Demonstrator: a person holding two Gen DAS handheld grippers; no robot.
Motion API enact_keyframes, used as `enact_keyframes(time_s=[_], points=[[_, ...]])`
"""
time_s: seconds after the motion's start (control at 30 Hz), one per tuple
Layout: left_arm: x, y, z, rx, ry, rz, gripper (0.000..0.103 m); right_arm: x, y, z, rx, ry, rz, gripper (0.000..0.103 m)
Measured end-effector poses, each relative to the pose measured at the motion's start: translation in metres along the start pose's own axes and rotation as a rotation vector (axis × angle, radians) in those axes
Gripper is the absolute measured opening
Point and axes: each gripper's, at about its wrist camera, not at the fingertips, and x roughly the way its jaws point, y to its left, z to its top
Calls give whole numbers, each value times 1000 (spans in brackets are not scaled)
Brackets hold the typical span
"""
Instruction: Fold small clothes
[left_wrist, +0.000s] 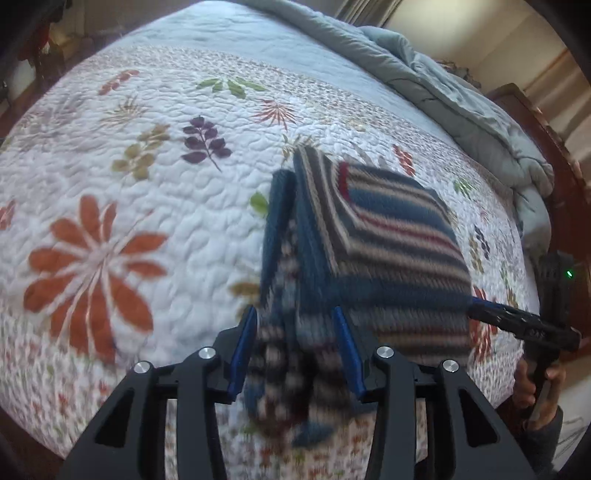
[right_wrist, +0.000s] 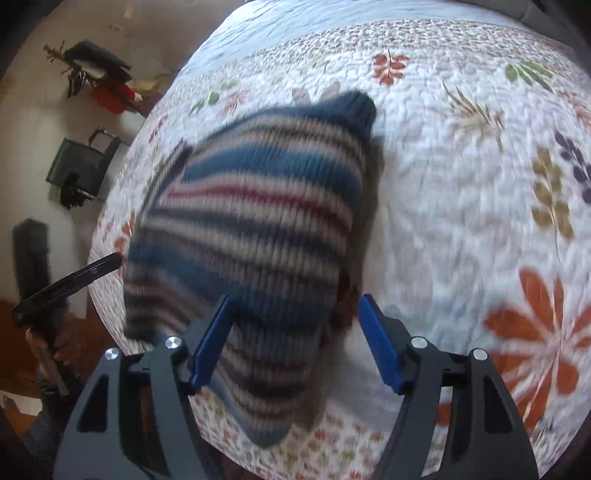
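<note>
A quilted floral bedspread (left_wrist: 122, 155) fills nearly all of both views and serves as the flat, soft surface on which the folding is done; a grey-blue duvet (left_wrist: 436, 74) is bunched along the upper right of the left wrist view, pushed out of the working area. The striped knit garment (left_wrist: 388, 254) sits right of centre in the left wrist view and in the centre-left of the right wrist view (right_wrist: 251, 221), already doubled into a thick bundle and blurred, which suggests it is being carried or turned over. It is held from opposite ends, so that the layers are kept together. In the lower middle of the left wrist view, the left gripper (left_wrist: 295, 350) is seen with its blue fingers on either side of a hanging fold of cloth; whether the cloth is truly pinched cannot be told. In the lower middle of the right wrist view, the right gripper (right_wrist: 295, 339) is seen spread, with the garment's lower edge against its left finger and a clear gap beside the right one, so no pinch is judged there
</note>
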Motion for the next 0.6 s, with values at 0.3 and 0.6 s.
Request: enact_keyframes(time_s=[0.3, 0.6], points=[[7, -28, -45, 84, -6, 38, 43, 10, 25, -40, -27, 7, -2, 70], [24, -2, -33, 7, 46, 46, 17, 23, 33, -50, -24, 22, 1, 70]])
